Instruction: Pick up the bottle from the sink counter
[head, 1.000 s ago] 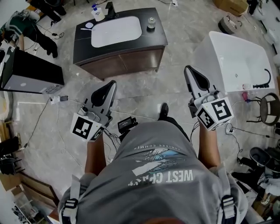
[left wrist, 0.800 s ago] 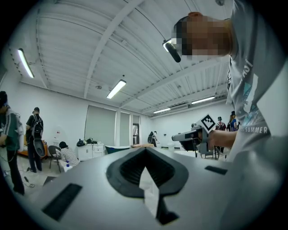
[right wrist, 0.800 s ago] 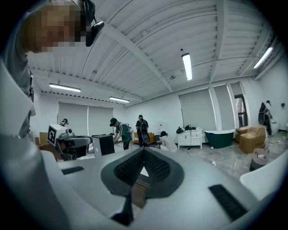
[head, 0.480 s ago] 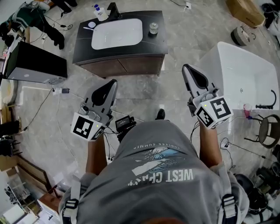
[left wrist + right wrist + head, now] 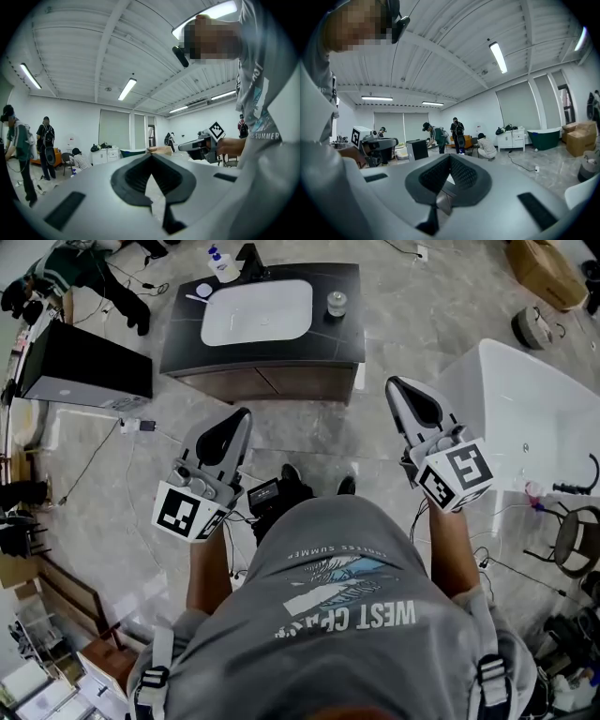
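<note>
Currently both of your grippers are empty, and each one's jaws are closed together. The left gripper (image 5: pixel 241 420) and right gripper (image 5: pixel 395 388) are pale grey moulded shells with black ribbed pads. Each carries one cube with a black-and-white square marker, so two cubes in all. Both grippers hang over the grey, marbled floor tiles (image 5: pixel 394 306), well apart from the vanity.

The sink counter (image 5: pixel 342 334) is one dark, smooth rectangular slab on a brown cabinet. One white basin (image 5: pixel 255 313) with rounded corners is sunk into it. On the slab you have one bottle, one small round jar (image 5: pixel 336 303) with a pale lid at the right edge, and one flat white disc (image 5: pixel 203 289) at the left. A black faucet (image 5: pixel 251 256) stands behind the basin.

The bottle (image 5: pixel 219 262) is small and white with a blue top. It stands upright at the back left corner of the counter, just beside the faucet and far from both grippers.

To your right sits one glossy white bathtub (image 5: pixel 525 399). To your left is one black box (image 5: pixel 89 373).
</note>
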Motion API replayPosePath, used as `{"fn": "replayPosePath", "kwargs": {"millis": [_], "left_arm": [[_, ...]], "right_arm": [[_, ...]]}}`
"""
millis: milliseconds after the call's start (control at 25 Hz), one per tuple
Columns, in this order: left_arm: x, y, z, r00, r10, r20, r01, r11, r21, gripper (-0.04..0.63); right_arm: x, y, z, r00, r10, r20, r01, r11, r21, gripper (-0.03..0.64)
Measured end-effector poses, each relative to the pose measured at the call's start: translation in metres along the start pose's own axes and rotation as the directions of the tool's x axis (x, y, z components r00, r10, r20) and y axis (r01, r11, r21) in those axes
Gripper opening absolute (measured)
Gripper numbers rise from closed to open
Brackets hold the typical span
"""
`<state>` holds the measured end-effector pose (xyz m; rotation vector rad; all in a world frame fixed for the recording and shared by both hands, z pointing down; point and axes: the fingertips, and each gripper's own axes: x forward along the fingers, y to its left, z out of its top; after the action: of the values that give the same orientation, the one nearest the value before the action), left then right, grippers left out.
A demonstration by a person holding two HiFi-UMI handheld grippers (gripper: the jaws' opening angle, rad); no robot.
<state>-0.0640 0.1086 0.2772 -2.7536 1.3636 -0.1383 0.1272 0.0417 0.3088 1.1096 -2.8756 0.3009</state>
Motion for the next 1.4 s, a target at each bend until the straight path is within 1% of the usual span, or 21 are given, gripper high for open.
{"fn": "replayPosePath", "kwargs": {"millis": [80, 200, 400, 720, 1000, 1160, 1280, 1400], "left_arm": [[0.005, 0.011, -0.003, 1.0, -0.016, 0.004, 0.016, 1.0, -0.007, 0.003], [0.015, 0.025, -0.002, 0.998, -0.061, 0.018, 0.061, 0.998, -0.013, 0.003], [0.036, 0.052, 0.008, 0.988, -0.143, 0.053, 0.143, 0.99, 0.001, 0.003], [0.057, 0.117, 0.001, 0.968, -0.241, 0.075, 0.243, 0.97, -0.014, 0.003], [0.069, 0.156, -0.005, 0.944, -0.315, 0.101, 0.318, 0.948, -0.015, 0.003], [0.072, 0.163, -0.004, 0.938, -0.335, 0.094, 0.337, 0.941, -0.01, 0.003], [0.078, 0.168, -0.009, 0.942, -0.325, 0.086, 0.329, 0.944, -0.034, 0.003], [0.092, 0.173, -0.014, 0.947, -0.311, 0.077, 0.314, 0.948, -0.044, 0.003]], "right_arm": [[0.006, 0.001, 0.004, 1.0, -0.011, 0.002, 0.011, 1.0, -0.01, 0.002], [0.011, 0.0, 0.012, 0.999, -0.052, 0.008, 0.052, 0.998, -0.022, 0.003], [0.024, -0.002, 0.016, 0.992, -0.13, 0.01, 0.13, 0.992, -0.004, 0.003], [0.075, 0.001, 0.025, 0.972, -0.235, 0.015, 0.235, 0.972, 0.002, 0.003], [0.108, 0.001, 0.028, 0.951, -0.308, 0.013, 0.308, 0.951, -0.006, 0.003], [0.109, -0.002, 0.03, 0.942, -0.334, 0.001, 0.334, 0.942, -0.007, 0.003], [0.113, -0.014, 0.029, 0.941, -0.337, -0.019, 0.337, 0.942, -0.008, 0.003], [0.124, -0.034, 0.032, 0.946, -0.325, -0.015, 0.325, 0.946, -0.001, 0.003]]}}
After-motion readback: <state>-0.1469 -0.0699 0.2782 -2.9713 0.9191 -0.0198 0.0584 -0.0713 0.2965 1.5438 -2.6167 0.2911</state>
